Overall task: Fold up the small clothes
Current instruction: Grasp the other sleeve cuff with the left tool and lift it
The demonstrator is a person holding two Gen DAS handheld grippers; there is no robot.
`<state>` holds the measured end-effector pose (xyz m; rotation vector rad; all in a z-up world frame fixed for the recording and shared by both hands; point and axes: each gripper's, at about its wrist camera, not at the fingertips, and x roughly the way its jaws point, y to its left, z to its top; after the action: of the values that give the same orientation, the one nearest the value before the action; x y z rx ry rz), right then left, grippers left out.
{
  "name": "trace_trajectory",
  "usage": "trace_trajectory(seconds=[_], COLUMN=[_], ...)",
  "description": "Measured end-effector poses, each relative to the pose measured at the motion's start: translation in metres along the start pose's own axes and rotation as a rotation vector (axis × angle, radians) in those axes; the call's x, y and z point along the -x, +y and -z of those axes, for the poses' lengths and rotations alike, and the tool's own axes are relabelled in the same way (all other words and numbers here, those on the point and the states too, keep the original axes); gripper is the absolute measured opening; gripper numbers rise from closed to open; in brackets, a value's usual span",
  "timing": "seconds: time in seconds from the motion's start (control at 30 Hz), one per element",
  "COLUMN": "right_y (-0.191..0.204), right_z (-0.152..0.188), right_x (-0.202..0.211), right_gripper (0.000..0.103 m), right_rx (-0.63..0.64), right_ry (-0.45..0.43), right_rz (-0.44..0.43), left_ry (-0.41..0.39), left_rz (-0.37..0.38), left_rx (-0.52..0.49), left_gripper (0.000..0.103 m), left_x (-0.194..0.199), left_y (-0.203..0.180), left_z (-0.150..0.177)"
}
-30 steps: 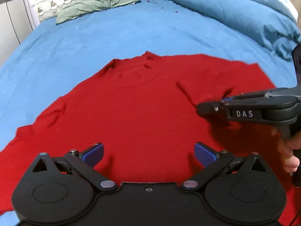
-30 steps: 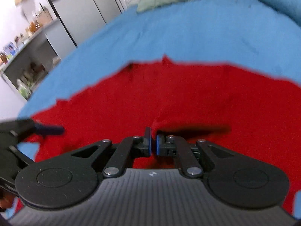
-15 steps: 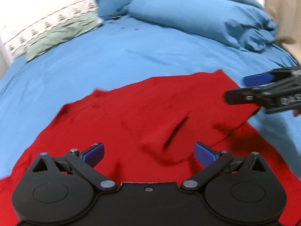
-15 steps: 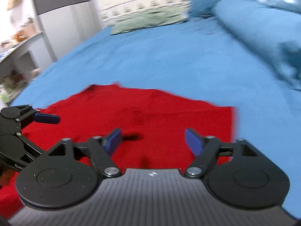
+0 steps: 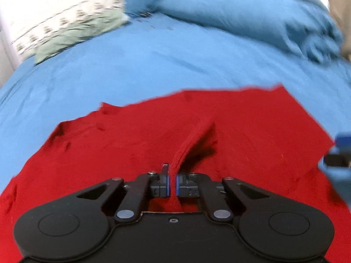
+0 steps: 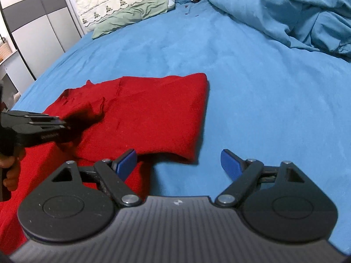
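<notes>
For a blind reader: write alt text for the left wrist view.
The left gripper is shut on a raised pinch of a red garment spread on a blue bed. Blue duvet and green pillow lie beyond, blurred.

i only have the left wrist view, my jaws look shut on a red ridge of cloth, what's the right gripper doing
Observer: The right gripper is open, holding nothing.
Operator: where is it over
Observer: Above the near right corner of the red garment, half over bare blue sheet.
Operator: is that side folded yet
Observer: Yes, a flap lies doubled over there, with a straight right edge.
Operator: anything beside the bed
Observer: A grey and white wardrobe stands on its left.
</notes>
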<state>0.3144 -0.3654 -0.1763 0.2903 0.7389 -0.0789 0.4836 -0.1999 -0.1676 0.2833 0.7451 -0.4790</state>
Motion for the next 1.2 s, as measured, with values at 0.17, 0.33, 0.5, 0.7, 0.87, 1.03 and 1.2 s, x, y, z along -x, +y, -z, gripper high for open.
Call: trace_trajectory(seconds=[0.17,0.33,0.5,0.7,0.87,1.03,1.2], right_y=[0.005,0.007,0.016,0.021,0.030,0.043,0.066], right_z=[0.004,0.009,0.014,0.018,0.021,0.016,0.010], right_x=[0.002,-0.004,-0.008,-0.009,-0.012,-0.024,-0.039], right_gripper=[0.099,0.099,0.101,0.101,0.102,0.102,0.103], right_rx=[0.023,0.042,0.101,0.130,0.171,0.168,0.196], right_ry=[-0.010,0.019,0.032,0.020,0.007,-0.009,0.015], right_rz=[0.008,0.019,0.048,0.071,0.101,0.137,0.147], left_ry=[-0.065,-0.060,-0.092,-0.133,-0.179,-0.336,-0.365], left_rz=[-0.022,0.066,0.094,0.000,-0.014,-0.132,-0.235], left_rx=[0.354,0.466,0.464,0.493,0.433,0.427,0.440], left_gripper=[0.008,0.040,0.046,0.029,0.007,0.007,0.007], left_x=[0.021,0.012,0.009,0.015,0.028,0.070,0.089], left_y=[0.052,0.073,0.074,0.078,0.082,0.106,0.145], left_z=[0.027,0.056,0.048,0.049,0.039,0.027,0.041])
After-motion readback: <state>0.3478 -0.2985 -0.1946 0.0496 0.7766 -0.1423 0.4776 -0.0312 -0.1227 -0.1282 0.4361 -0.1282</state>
